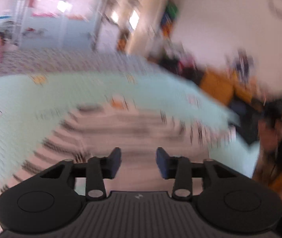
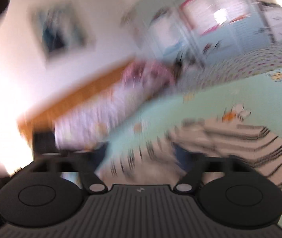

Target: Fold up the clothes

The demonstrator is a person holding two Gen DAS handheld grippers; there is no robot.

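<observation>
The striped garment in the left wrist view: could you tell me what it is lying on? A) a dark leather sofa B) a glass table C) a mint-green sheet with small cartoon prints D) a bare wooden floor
C: the beige, black-striped garment is spread on a mint-green sheet with small cartoon prints, ahead of the left claw, whose fingers stand apart and hold nothing.
</observation>
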